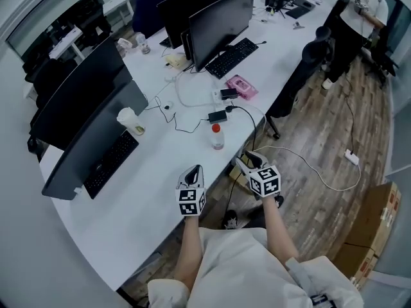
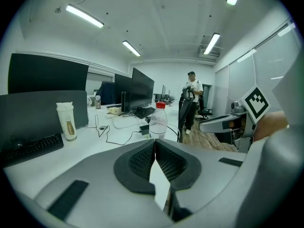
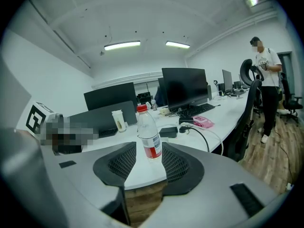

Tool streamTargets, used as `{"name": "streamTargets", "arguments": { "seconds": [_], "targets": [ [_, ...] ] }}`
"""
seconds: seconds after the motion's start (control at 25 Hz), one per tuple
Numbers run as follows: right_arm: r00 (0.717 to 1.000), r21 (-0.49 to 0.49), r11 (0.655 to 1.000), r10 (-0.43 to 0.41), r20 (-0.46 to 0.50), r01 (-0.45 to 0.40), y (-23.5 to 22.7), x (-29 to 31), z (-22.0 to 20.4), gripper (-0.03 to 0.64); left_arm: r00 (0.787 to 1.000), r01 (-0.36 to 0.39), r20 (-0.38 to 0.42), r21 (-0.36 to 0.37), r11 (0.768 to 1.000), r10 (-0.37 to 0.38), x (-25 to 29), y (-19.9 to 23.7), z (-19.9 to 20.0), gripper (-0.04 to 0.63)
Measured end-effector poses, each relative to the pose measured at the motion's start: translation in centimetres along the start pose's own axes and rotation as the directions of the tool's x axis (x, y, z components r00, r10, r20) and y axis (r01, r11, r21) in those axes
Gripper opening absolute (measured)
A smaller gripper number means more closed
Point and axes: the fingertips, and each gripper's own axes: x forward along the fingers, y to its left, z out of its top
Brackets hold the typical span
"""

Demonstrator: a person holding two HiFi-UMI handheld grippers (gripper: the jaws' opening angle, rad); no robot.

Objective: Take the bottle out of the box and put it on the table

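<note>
A clear water bottle [image 1: 217,138] with a red cap and red label stands upright on the white table [image 1: 154,191], close to its front edge. My right gripper [image 1: 246,161] hovers off the table's edge over the floor, just right of the bottle. It is open, and in the right gripper view the bottle [image 3: 148,137] shows a little beyond the gap between its fingers, untouched. My left gripper [image 1: 195,170] is over the table in front of the bottle. Its jaws meet at the tips with nothing in them, and the bottle [image 2: 158,122] rises behind them.
Monitors [image 1: 218,18], keyboards [image 1: 109,162], a white cup [image 1: 130,121], a pink pack [image 1: 242,86] and black cables [image 1: 247,117] lie on the table behind the bottle. An office chair [image 1: 302,76] and a standing person [image 1: 353,24] are at the right; cardboard boxes [image 1: 376,230] sit on the floor.
</note>
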Motion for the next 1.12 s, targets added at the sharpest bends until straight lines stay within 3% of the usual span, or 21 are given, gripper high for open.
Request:
{"name": "streamTargets", "arguments": {
  "seconds": [0.64,1.12],
  "targets": [
    [0.999,0.020,0.998,-0.052,0.005,0.052,-2.7,-3.7,-1.7,0.146,0.999,0.049,-0.004,0.027,0.998,-0.049,0.6,-3.5,-0.7,0.015],
    [0.997,0.043,0.997,-0.067,0.031,0.066,-3.8,-5.4,-1.7,0.057,0.997,0.076,0.002,0.039,0.996,-0.076,1.3,-5.9,-0.3,0.015]
  ]
}}
